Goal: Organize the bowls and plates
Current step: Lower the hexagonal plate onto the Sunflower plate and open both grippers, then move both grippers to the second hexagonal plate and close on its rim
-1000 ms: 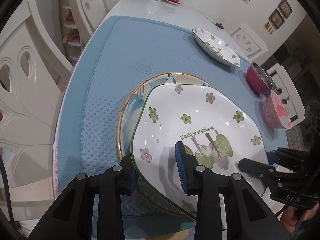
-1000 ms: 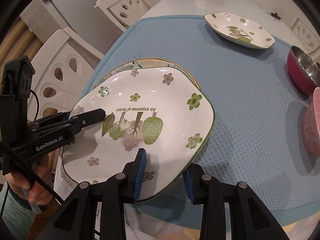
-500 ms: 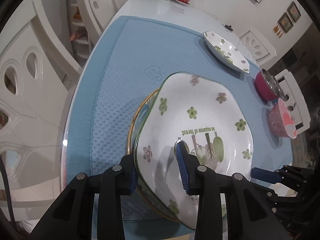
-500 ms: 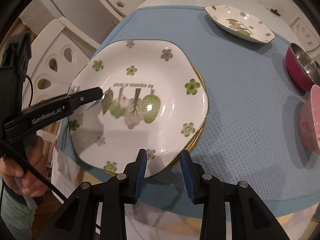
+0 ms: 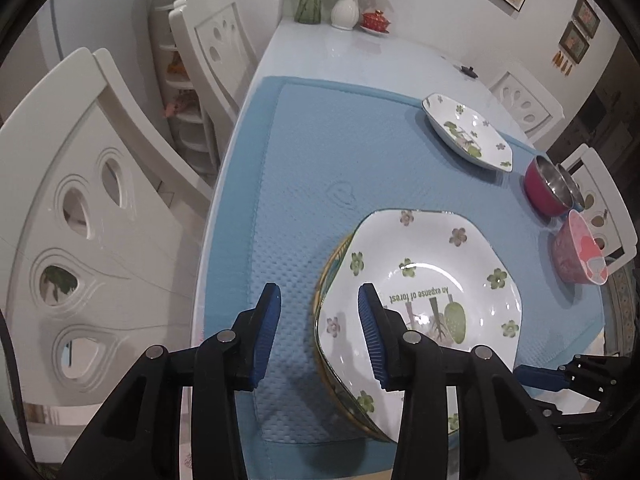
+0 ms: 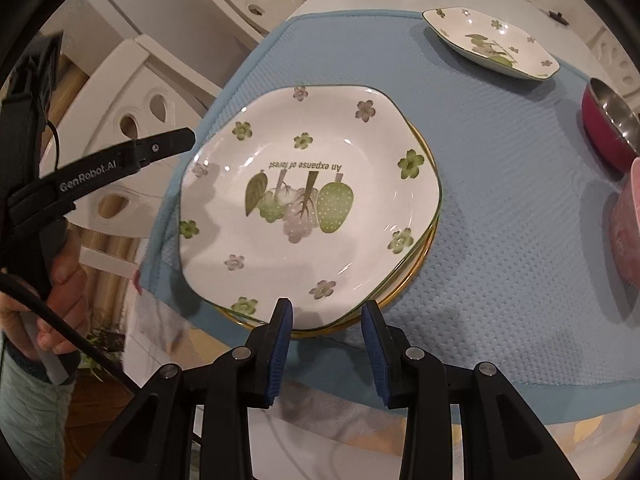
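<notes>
A white floral plate (image 5: 424,276) (image 6: 308,196) lies flat on a gold-rimmed plate (image 5: 332,256) (image 6: 420,276) on the blue mat (image 5: 320,152). My left gripper (image 5: 319,296) hovers just off the floral plate's left rim. Its jaws are opening and only mat shows between them. From the right wrist view, a left gripper finger (image 6: 160,148) is clear of the plate. My right gripper (image 6: 326,308) stands open at the stack's near edge, its pads not pressing on anything.
A second floral plate (image 5: 468,136) (image 6: 492,44) sits at the far end of the mat. A red bowl with a steel inside (image 5: 550,188) (image 6: 608,128) and a pink bowl (image 5: 576,252) (image 6: 628,220) stand at the right. White chairs (image 5: 100,220) line the table's left side.
The floral plate has come down flat onto the gold-rimmed plate. My left gripper let go of its rim, widened, and drew up and to the left. The right gripper backed off the near edge.
</notes>
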